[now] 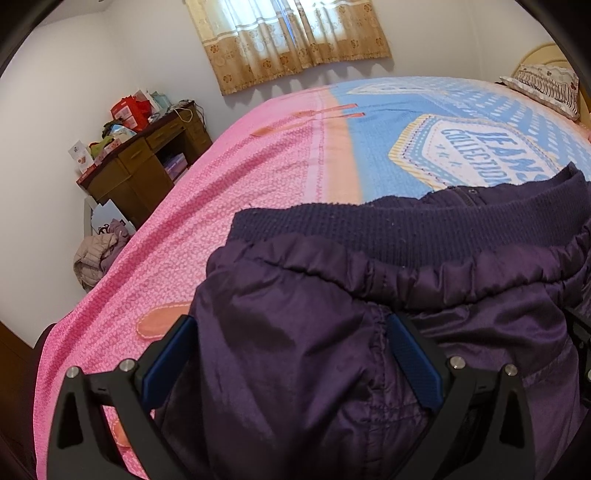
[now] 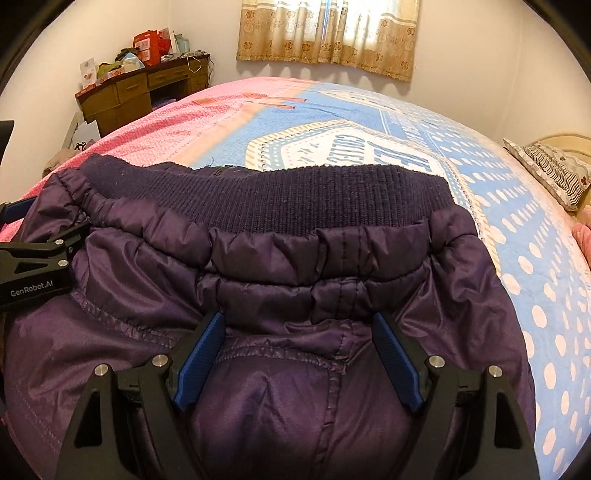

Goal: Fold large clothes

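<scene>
A dark purple padded jacket (image 2: 295,280) lies on the bed, over the pink and blue bedspread (image 1: 258,177), its ribbed knit band (image 2: 280,199) at the far edge and gathered quilted fabric just below it. The left tongs (image 1: 291,354) are spread wide, their blue pads straddling a fold of the jacket's shiny cloth near a stitched seam, not pinching it. The right tongs (image 2: 299,350) are likewise spread, a bunched seam between the pads. Both sit side by side over the jacket's near part. Beyond the bed stand a cluttered wooden table (image 2: 140,88), a curtained window (image 2: 328,33) and a pillow (image 2: 550,170).
</scene>
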A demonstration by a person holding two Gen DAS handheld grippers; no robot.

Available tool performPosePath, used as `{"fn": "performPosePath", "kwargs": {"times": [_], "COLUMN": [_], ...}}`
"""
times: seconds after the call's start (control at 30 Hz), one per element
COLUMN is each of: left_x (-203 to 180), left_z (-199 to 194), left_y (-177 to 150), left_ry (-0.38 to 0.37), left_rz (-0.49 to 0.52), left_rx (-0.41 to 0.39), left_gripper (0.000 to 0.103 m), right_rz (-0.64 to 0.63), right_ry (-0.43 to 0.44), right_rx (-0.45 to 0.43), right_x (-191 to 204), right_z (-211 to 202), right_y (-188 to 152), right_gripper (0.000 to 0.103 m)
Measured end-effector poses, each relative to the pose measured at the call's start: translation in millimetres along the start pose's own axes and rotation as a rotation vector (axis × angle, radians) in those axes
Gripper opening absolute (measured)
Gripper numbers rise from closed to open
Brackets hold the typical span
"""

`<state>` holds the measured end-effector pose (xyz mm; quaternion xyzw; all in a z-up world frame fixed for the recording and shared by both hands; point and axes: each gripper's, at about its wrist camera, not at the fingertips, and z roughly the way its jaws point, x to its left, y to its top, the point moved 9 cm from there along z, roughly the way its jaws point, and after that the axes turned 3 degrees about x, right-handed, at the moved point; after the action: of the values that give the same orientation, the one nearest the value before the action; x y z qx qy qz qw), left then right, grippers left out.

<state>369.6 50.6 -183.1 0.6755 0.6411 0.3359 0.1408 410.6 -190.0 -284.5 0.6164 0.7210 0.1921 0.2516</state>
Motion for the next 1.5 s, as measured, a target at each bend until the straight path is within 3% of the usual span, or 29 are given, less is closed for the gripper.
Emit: {"fn": "performPosePath", "kwargs": {"times": [0.57,0.6,0.67,0.7,0.8,0.87,1.0,1.13,1.23,1.37,1.5], "left_x": [-2,-2,12,22,66,95,133,120,99,84,66], "left_z": [-3,-3,-12,-22,-60,-70,-41,-2,23,35,32], "left_y": [2,2,0,0,6,8,6,-1,-9,-19,-22], "left_ry": [0.007,-0.02,-0.158,-0.223,-0.312,-0.339,-0.462,-0.661,-0.755,-0.823,-0.966], "left_rz": [0.0,-0.004,-0.073,-0.108,-0.173,-0.205,-0.282,-0.359,-0.381,-0.393,-0.339], "left_rx": [-0.012,-0.005,0.046,0.047,-0.065,-0.119,-0.063,0.046,0.134,0.18,0.218], "left_gripper": [0.103,0.103,0.103,0.102,0.103,0.103,0.103,0.103,0.103,0.103,0.102], "right_rz": [-0.017,-0.013,0.009,0.037,0.074,0.052,-0.092,-0.308,-0.449,-0.611,-0.677], "right_ry": [-0.029,-0.019,0.015,0.027,0.037,0.064,0.135,0.187,0.185,0.121,0.057], "right_rx": [0.008,0.008,0.007,-0.041,-0.148,-0.176,-0.222,-0.25,-0.246,-0.273,-0.302], "right_x": [3,2,-2,-6,-4,16,89,178,225,262,275], "right_z": [3,0,-16,-35,-79,-100,-125,-132,-126,-111,-97], "right_y": [5,5,4,5,4,-2,-16,-38,-57,-71,-68], "right_gripper": [0.083,0.084,0.084,0.084,0.084,0.084,0.084,0.084,0.084,0.084,0.084]}}
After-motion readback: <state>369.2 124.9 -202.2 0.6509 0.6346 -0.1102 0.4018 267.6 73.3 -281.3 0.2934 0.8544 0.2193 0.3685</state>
